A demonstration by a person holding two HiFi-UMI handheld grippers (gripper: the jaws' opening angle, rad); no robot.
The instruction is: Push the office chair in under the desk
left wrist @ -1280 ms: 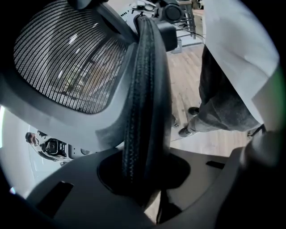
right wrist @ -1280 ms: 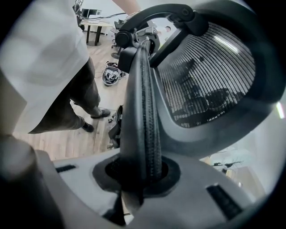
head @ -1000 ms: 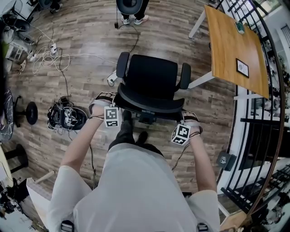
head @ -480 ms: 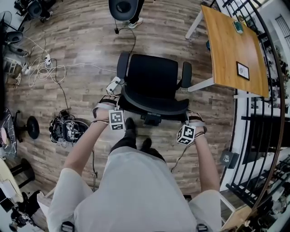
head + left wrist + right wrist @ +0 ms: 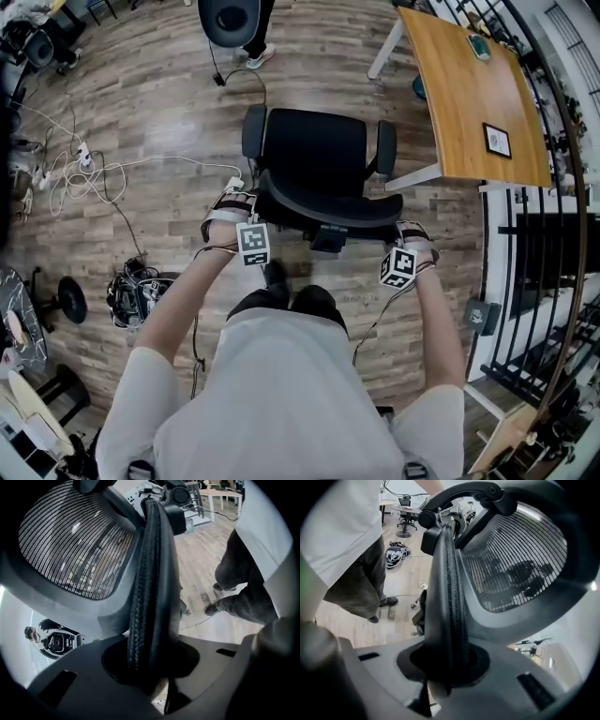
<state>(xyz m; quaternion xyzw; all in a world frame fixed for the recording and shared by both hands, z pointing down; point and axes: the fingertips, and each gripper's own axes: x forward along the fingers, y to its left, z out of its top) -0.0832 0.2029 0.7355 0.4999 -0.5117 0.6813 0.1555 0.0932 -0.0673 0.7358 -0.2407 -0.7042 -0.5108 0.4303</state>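
Note:
The black office chair (image 5: 314,155) stands on the wood floor, its seat facing away from me, left of the wooden desk (image 5: 464,94). My left gripper (image 5: 246,223) is shut on the left edge of the mesh backrest (image 5: 323,211). My right gripper (image 5: 401,251) is shut on its right edge. In the left gripper view the padded backrest rim (image 5: 150,602) runs straight down into the left gripper (image 5: 150,667). The right gripper view shows the same rim (image 5: 447,606) clamped in the right gripper (image 5: 443,667). The chair's right armrest (image 5: 384,150) is close to a white desk leg (image 5: 412,175).
A bundle of cables (image 5: 139,295) and a white power strip with cords (image 5: 80,164) lie on the floor to the left. Another person's feet and a dark round chair (image 5: 230,17) are ahead. A black railing (image 5: 534,262) runs along the right, behind the desk.
I have stepped forward and the chair has rolled ahead with both grippers still on its backrest. The cable bundle has slid back along my left side.

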